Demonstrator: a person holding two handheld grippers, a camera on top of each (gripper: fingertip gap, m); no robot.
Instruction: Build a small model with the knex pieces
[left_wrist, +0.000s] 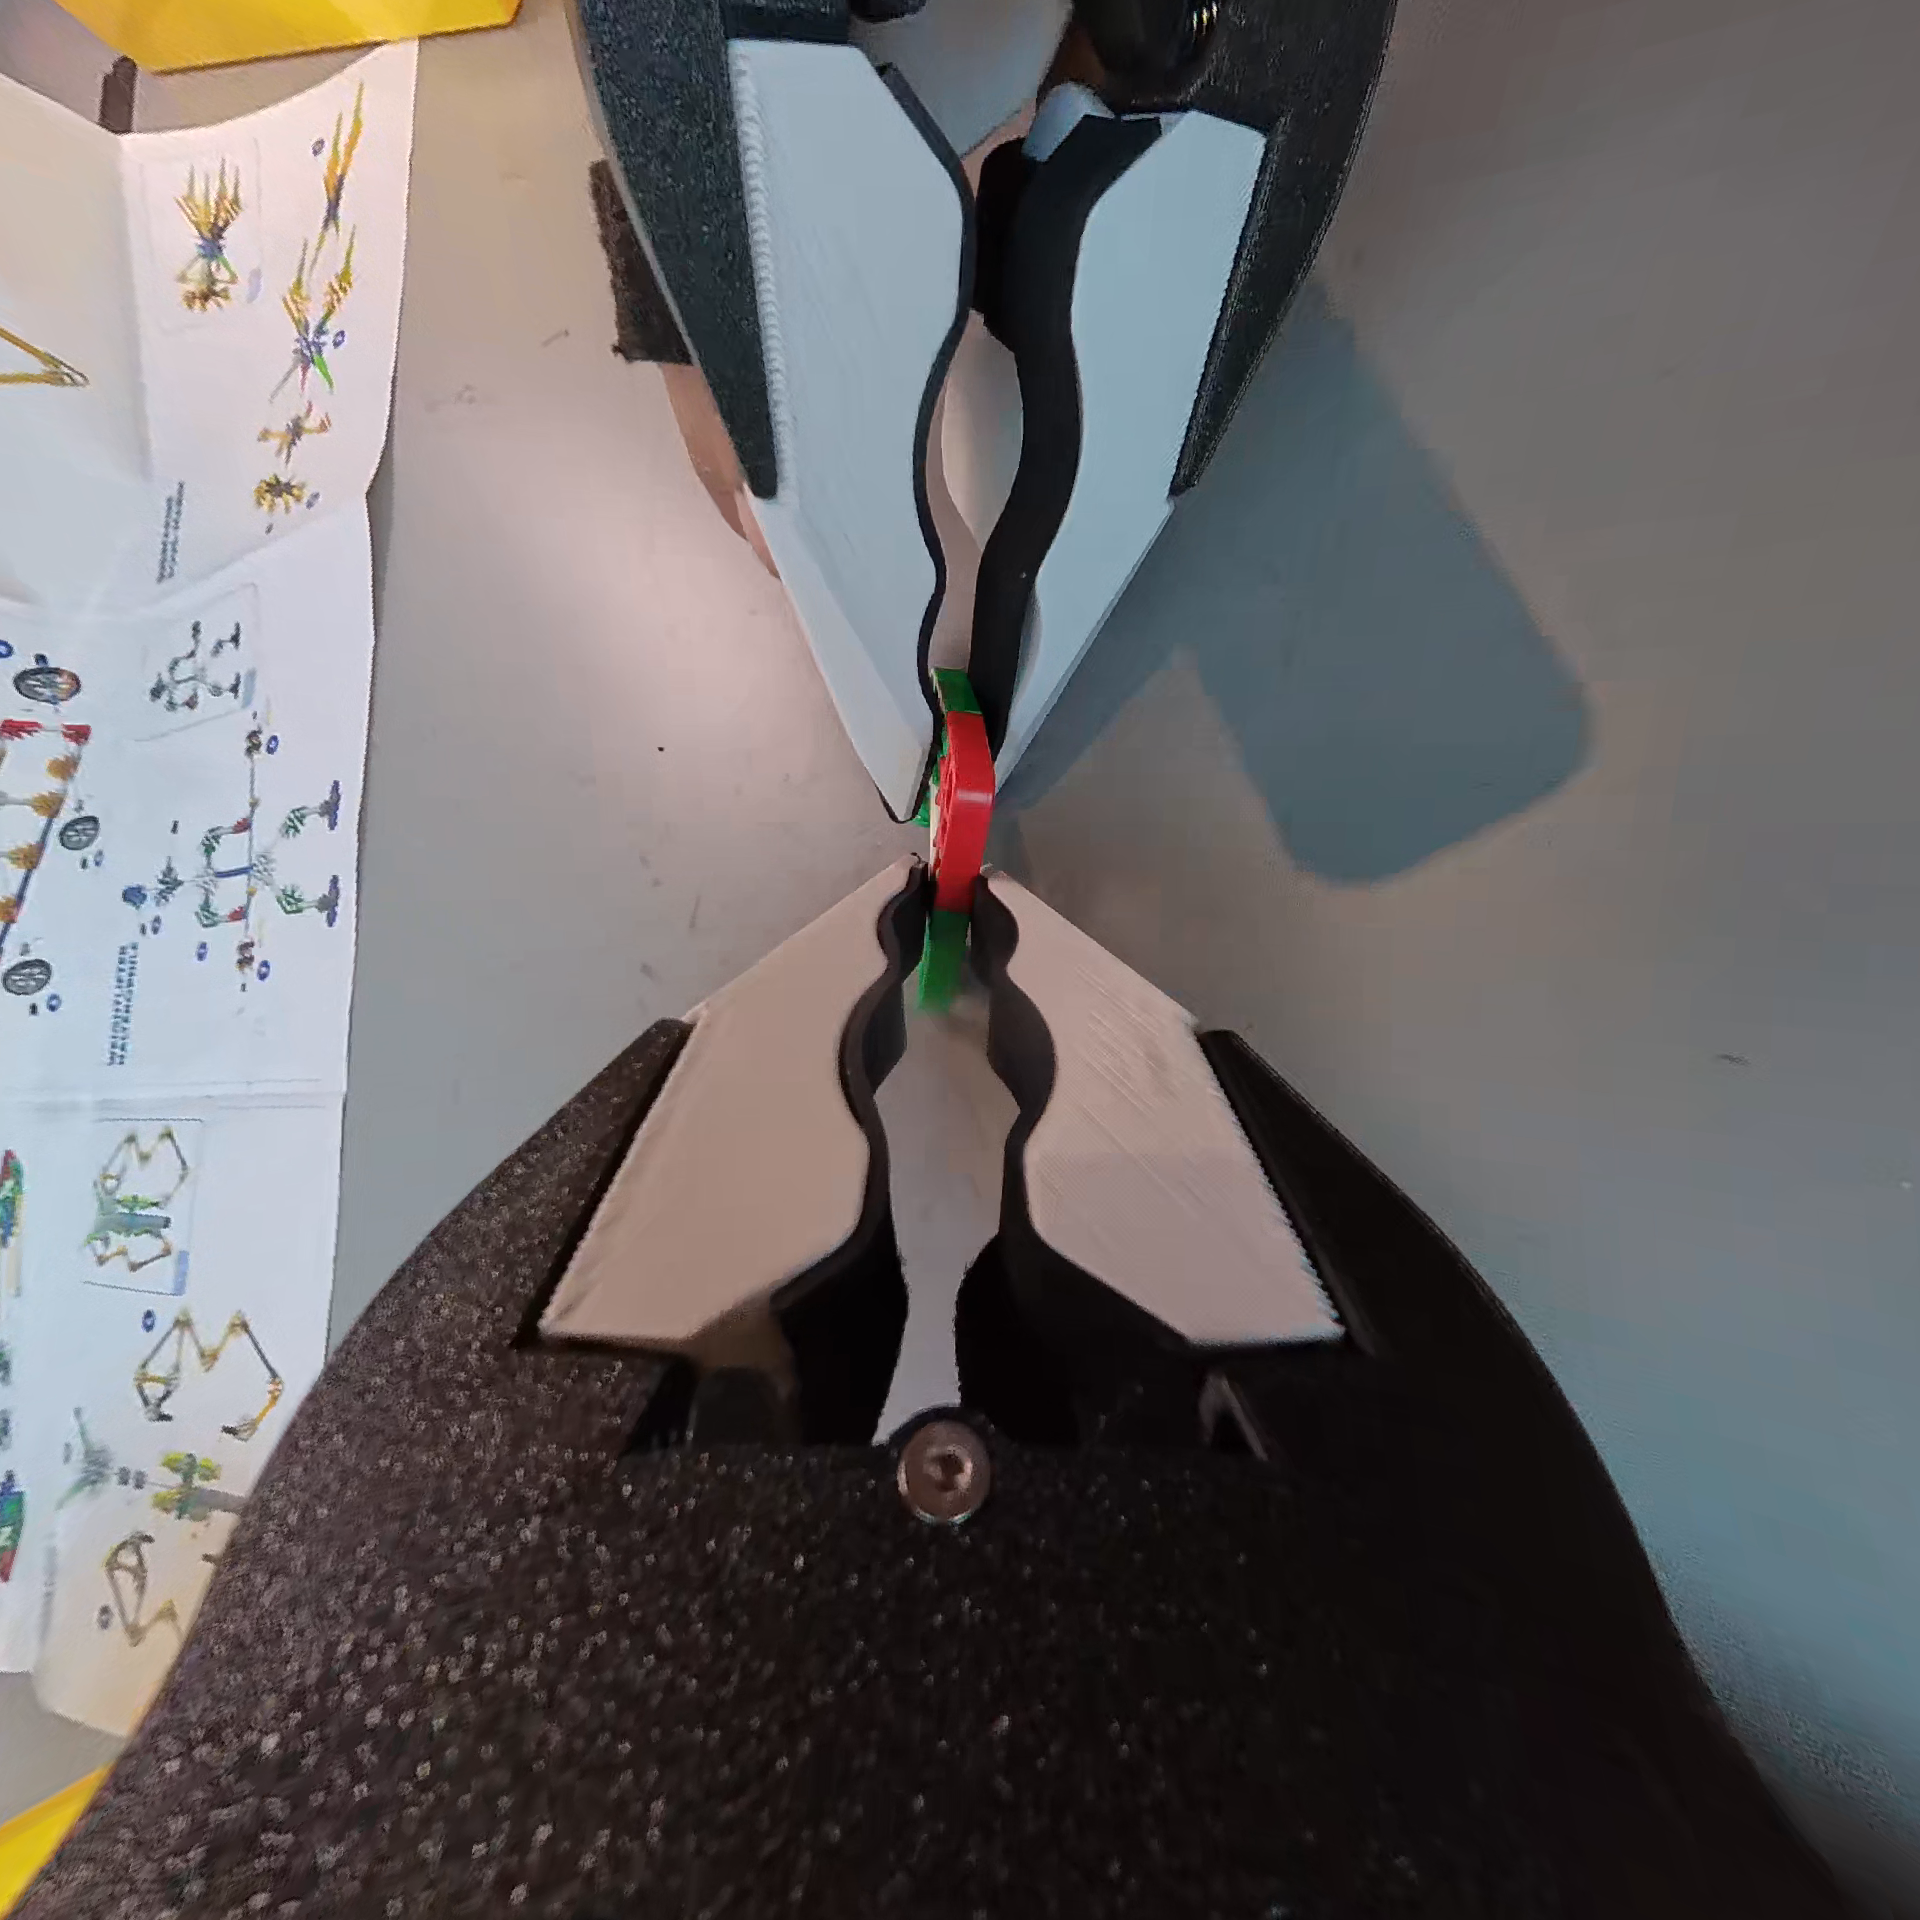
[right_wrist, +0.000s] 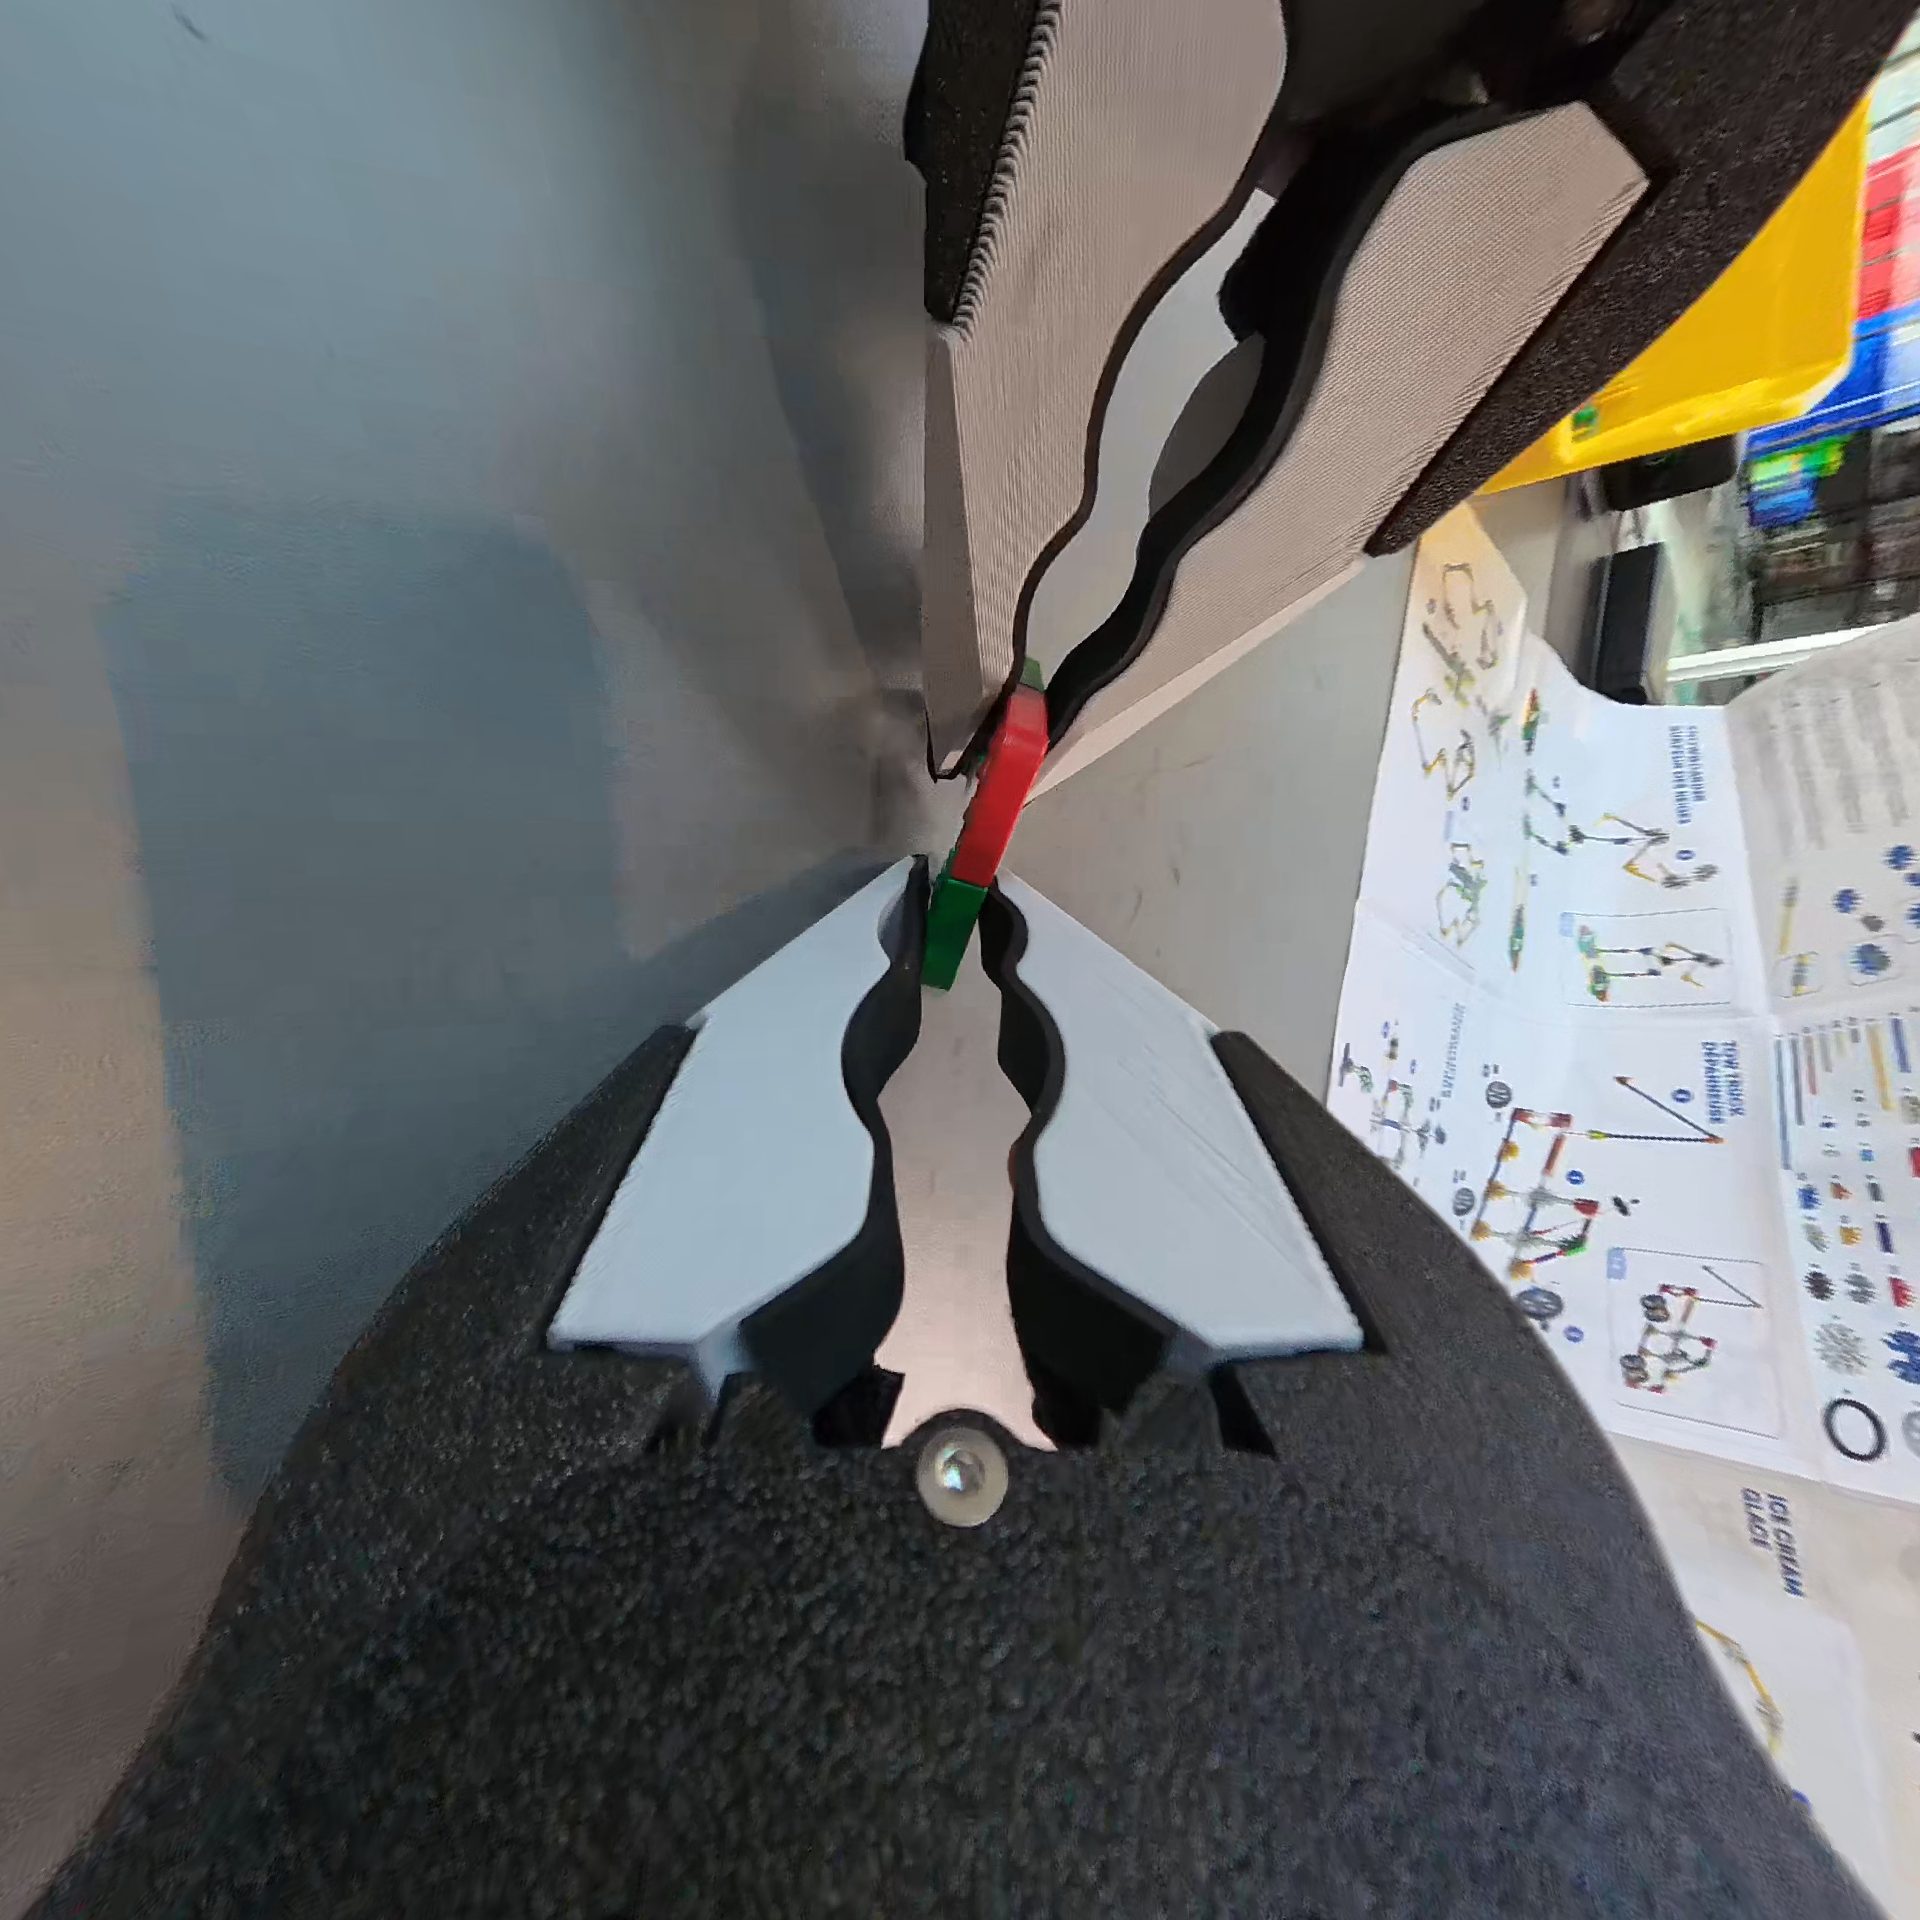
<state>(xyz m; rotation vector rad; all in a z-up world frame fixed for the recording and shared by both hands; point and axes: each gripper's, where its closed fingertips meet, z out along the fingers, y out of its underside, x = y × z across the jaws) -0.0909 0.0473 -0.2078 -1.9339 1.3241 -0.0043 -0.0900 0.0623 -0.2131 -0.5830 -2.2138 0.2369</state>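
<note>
Item 1. Left gripper (left_wrist: 951, 878), black pebbled-foam body with pale ribbed printed fingers and wavy black rubber pads. Jaws drawn nearly together at the tips, pinching the near green end of a small toy assembly; behind the tips the wavy pads stood apart.

Item 2. Small construction-toy assembly of smooth hard plastic: a flat red connector piece (left_wrist: 961, 805) with a green piece (left_wrist: 943, 961) at each end. Held above the table, bridging the two grippers tip to tip. Whether the pieces were fully snapped together could not be told.

Item 3. Right gripper (right_wrist: 951, 883), same build, bluish-white fingers. Jaws likewise nearly closed, clamped on the opposite green piece (right_wrist: 951, 930), with the red connector (right_wrist: 1003, 790) running on to the other tool.

Item 4. Grey matte table (left_wrist: 1558, 1143), lightly scuffed, carrying soft shadows of both tools.

Item 5. White folded paper instruction sheet (left_wrist: 208, 831), creased, printed with coloured model diagrams, lying flat beside the grippers.

Item 6. Yellow plastic bin (right_wrist: 1766, 343), glossy, at the far table edge; cluttered shelving beyond, blurred.

Risk note. Each grip covered only a narrow sliver of slick plastic at the pad tips. Judged likely hazards: a piece twisting or popping out if the tools pulled or rotated unevenly; the joint bending off-axis, since the red piece sat slightly tilted between them; a dropped part bouncing off the hard table.
</note>
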